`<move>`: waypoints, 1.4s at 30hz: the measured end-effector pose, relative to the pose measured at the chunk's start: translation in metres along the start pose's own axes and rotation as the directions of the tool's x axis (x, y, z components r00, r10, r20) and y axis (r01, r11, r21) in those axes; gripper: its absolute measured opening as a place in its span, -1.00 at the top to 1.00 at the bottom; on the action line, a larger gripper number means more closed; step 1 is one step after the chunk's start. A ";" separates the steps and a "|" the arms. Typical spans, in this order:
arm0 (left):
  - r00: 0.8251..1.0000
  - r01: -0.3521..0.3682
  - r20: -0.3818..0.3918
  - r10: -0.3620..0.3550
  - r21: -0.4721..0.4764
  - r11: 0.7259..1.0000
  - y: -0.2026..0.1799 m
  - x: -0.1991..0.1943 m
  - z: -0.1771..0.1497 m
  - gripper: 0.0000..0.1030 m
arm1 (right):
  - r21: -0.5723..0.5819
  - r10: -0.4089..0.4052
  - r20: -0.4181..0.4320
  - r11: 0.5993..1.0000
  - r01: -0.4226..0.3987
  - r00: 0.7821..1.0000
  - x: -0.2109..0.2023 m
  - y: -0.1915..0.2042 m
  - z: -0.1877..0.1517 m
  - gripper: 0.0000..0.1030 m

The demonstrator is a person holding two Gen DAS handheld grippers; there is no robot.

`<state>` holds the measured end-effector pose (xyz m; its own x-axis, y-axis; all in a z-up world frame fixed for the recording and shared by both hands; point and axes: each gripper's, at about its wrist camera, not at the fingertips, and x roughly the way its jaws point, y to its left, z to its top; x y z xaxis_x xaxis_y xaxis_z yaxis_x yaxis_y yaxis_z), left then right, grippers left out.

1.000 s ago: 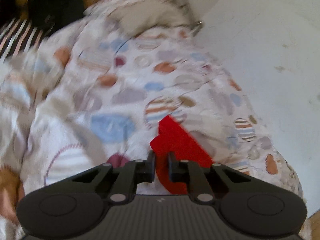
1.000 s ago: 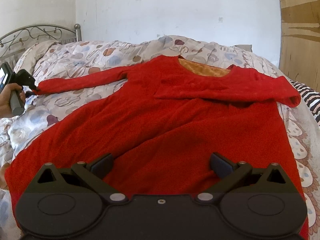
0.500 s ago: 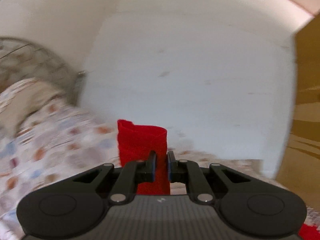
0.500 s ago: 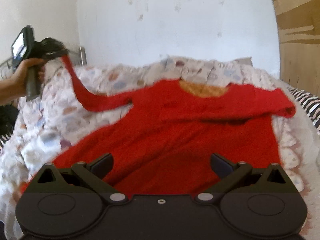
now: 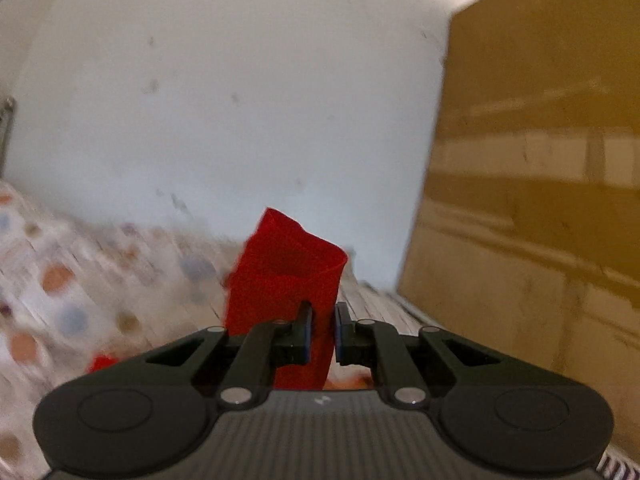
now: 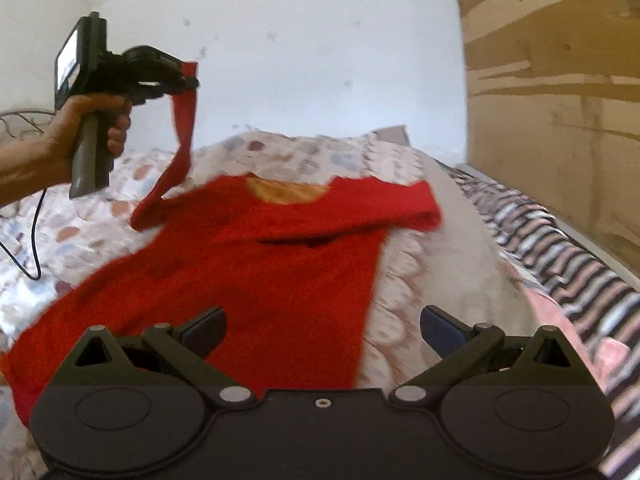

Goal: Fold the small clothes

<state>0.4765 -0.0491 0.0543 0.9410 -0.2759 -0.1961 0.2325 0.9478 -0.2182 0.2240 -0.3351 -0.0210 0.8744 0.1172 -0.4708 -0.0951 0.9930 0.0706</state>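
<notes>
- The left claw (image 5: 320, 330) is pinched tight on the cuff end of the red sleeve (image 5: 286, 276), with the cloth standing up past the fingers (image 5: 301, 330) as a creased tube.
- From the right wrist view, this left claw (image 6: 191, 82) is held high above the bed by a bare hand (image 6: 86, 120) wrapped round its grip, and the sleeve (image 6: 180, 148) hangs down from it in a slack strip to the shoulder of the garment.
- The right claw (image 6: 323, 326) is spread wide with nothing between its fingers (image 6: 204, 326); it hovers over the lower part of the red dress (image 6: 256, 280).
- The red dress lies spread on the bed, neckline away from the camera, with an orange-yellow lining (image 6: 290, 192) showing inside the neck opening.
- Its other sleeve (image 6: 360, 210) is folded across the chest, lying flat from the right shoulder towards the middle.
- Under the garment is a pale bedspread (image 6: 312, 152) printed with rounded shapes in blue, orange and brown; it shows blurred in the left wrist view (image 5: 64, 280).
- A striped cloth (image 6: 560, 264) lies along the right edge of the bed, with a pink piece (image 6: 548, 312) just beside it.
- A thin black cable (image 6: 35, 240) trails down from the left claw's handle onto the bedspread.
- Behind the bed is a marked white wall (image 6: 320, 60), and a brown wooden panel (image 6: 560, 100) stands to the right.
</notes>
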 end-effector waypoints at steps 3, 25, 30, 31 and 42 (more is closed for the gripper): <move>0.995 0.038 -0.092 -0.037 0.010 0.999 -0.015 0.020 -0.035 0.80 | 0.014 -0.030 -0.027 0.999 0.031 0.999 -0.001 -0.009 -0.009 -0.99; 0.952 0.105 -0.286 -0.105 -0.014 0.994 0.016 -0.051 -0.049 -0.99 | 0.050 -0.018 -0.118 0.998 0.024 0.993 0.012 0.008 -0.024 -0.99; 0.951 -0.003 -0.308 0.012 0.030 1.000 0.057 -0.107 -0.048 -0.99 | 0.040 -0.008 -0.124 0.999 0.013 0.992 0.003 0.015 -0.031 -0.99; 0.949 -0.023 -0.313 0.032 0.033 0.999 0.066 -0.118 -0.051 -0.99 | 0.044 -0.005 -0.123 0.999 0.010 0.992 0.001 0.016 -0.032 -0.99; 0.876 -0.111 -0.473 0.091 -0.014 0.994 0.144 -0.203 -0.126 -0.98 | 0.045 0.003 -0.118 0.999 0.003 0.993 -0.010 0.024 -0.039 -0.94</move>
<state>0.2882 0.1234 -0.0584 0.7294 -0.2313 -0.6438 0.1235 0.9702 -0.2086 0.1946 -0.3121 -0.0488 0.8121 0.1210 -0.5708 -0.0712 0.9915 0.1090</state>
